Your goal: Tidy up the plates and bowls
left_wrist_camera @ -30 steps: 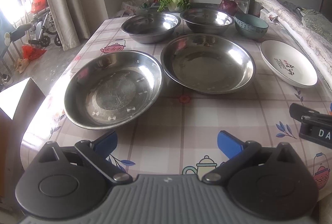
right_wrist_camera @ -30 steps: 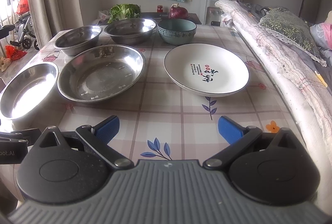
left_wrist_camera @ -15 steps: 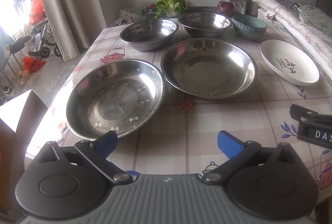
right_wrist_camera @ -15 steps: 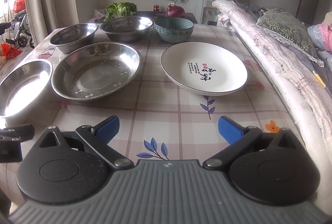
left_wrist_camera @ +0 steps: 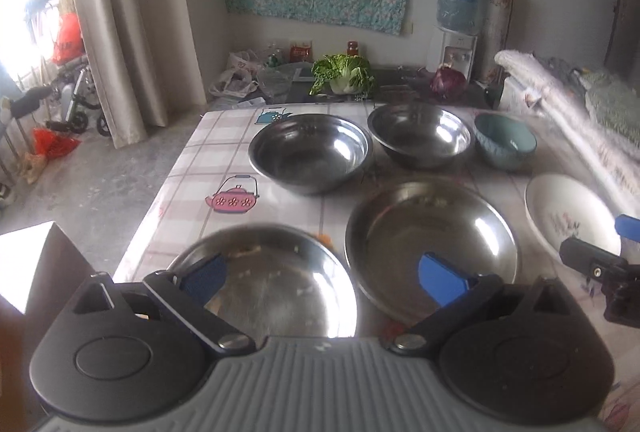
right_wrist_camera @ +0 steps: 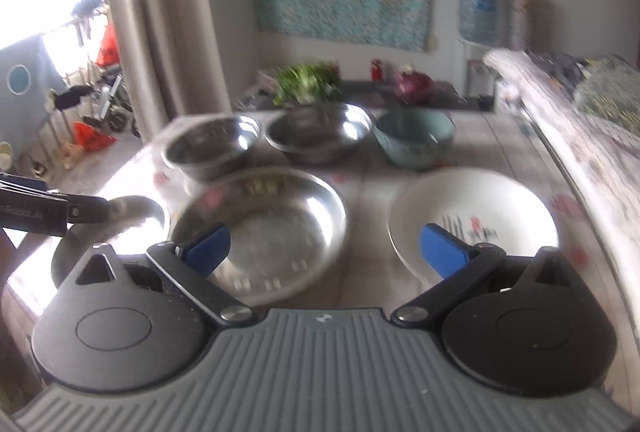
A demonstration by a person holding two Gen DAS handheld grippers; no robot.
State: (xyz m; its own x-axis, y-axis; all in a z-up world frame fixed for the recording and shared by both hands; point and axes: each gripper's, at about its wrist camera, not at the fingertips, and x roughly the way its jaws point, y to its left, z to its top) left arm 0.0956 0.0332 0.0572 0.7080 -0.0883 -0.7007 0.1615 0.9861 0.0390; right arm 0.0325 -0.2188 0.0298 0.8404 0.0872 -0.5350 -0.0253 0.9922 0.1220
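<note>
Two shallow steel plates sit at the table's near side, the left plate (left_wrist_camera: 276,280) and the right plate (left_wrist_camera: 430,242). Behind them stand two steel bowls, one on the left (left_wrist_camera: 310,150) and one on the right (left_wrist_camera: 420,134), then a teal bowl (left_wrist_camera: 505,145). A white printed plate (right_wrist_camera: 472,218) lies to the right. My left gripper (left_wrist_camera: 320,278) hangs open over the near-left steel plate, holding nothing. My right gripper (right_wrist_camera: 326,246) is open and empty, between the right steel plate (right_wrist_camera: 260,232) and the white plate. The right wrist view is blurred.
The table (left_wrist_camera: 212,168) has a checked cloth with teapot prints. A cabbage (left_wrist_camera: 344,72) and a red onion (left_wrist_camera: 448,82) lie on a dark counter behind it. A rolled quilt (left_wrist_camera: 568,112) runs along the right edge. A curtain (left_wrist_camera: 132,12) hangs at left.
Both grippers have moved forward over the table, so the dishes look nearer. The left one now overhangs the near-left steel plate. Both stay open.
</note>
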